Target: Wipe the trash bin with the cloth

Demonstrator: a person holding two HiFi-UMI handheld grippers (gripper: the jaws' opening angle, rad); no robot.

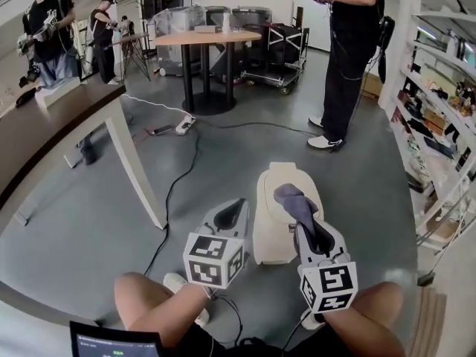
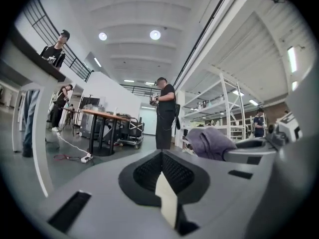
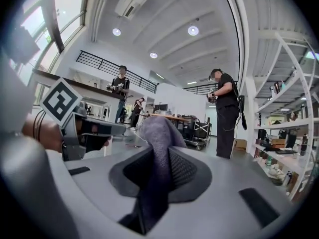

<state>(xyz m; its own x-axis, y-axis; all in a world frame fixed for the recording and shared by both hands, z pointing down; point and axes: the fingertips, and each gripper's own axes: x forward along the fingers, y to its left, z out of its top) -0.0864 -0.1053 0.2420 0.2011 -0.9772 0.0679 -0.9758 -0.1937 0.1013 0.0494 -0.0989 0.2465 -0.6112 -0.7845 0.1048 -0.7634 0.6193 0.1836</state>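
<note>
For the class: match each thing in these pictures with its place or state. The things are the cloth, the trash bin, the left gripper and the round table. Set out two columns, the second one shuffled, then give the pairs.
Column one:
1. cloth
2. trash bin
3. left gripper
4. round table

Column two:
A. jaws together, holding nothing
B. far across the room
C. pinched in the right gripper
D. on the floor just ahead of both grippers

Pairs: 1-C, 2-D, 3-A, 4-B.

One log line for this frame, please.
phase: pre-wipe | right gripper: shut on cloth | left gripper: shut, empty | trash bin: on floor, ahead | cloth-bin contact: unclear
</note>
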